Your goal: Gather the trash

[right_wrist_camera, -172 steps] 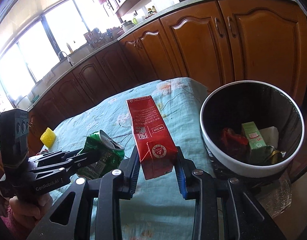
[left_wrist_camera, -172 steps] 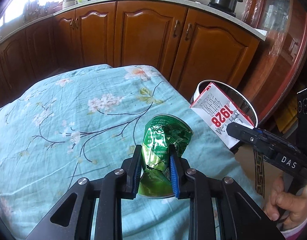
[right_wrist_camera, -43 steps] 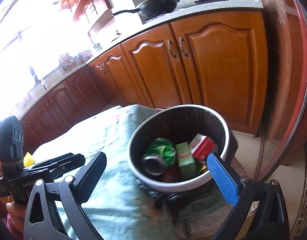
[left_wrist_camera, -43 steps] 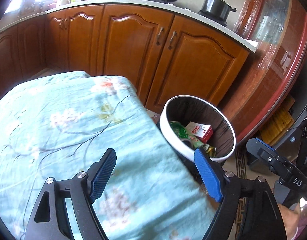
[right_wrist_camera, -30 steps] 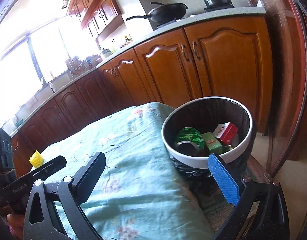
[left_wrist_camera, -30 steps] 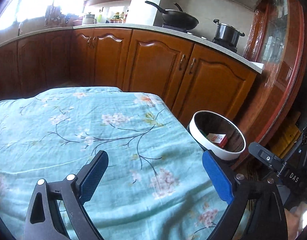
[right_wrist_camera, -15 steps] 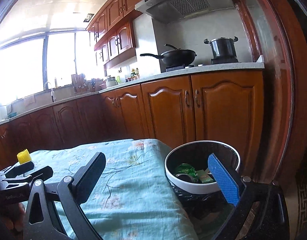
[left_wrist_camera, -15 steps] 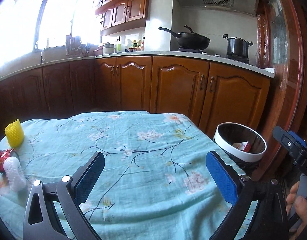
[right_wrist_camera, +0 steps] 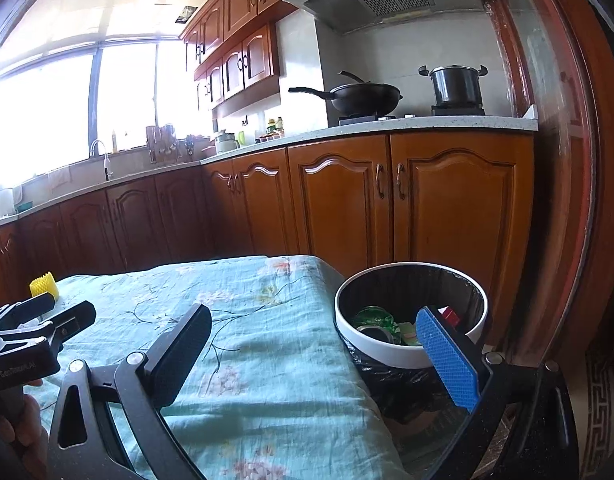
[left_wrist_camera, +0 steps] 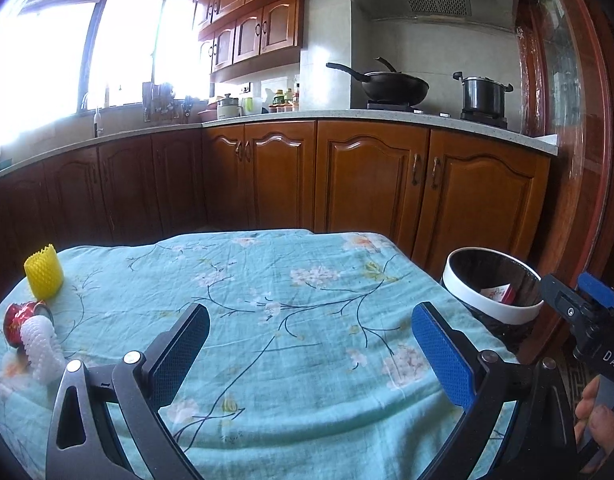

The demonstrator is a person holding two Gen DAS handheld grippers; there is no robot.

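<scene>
A white-rimmed bin (left_wrist_camera: 491, 312) (right_wrist_camera: 403, 350) stands off the table's right end, holding a crushed green can (right_wrist_camera: 373, 317), a red carton (left_wrist_camera: 500, 293) and other trash. My left gripper (left_wrist_camera: 311, 334) hangs open and empty above the teal floral tablecloth (left_wrist_camera: 267, 320). My right gripper (right_wrist_camera: 313, 334) is open and empty too, near the bin, its blue pad (right_wrist_camera: 447, 360) over the rim. At the table's far left lie a red can (left_wrist_camera: 21, 316), a white foam net (left_wrist_camera: 41, 346) and a yellow foam net (left_wrist_camera: 44, 271) (right_wrist_camera: 44, 283).
Wooden cabinets (left_wrist_camera: 367, 184) run behind the table, with a wok (left_wrist_camera: 391, 86) and a pot (left_wrist_camera: 483, 94) on the counter. A red door frame (right_wrist_camera: 567, 200) stands right of the bin. A hand (left_wrist_camera: 599, 416) holds the right gripper at the lower right.
Both grippers let their trash go into the bin, opened wide, then drew back and tilted up, so the table's far-left items came into view.
</scene>
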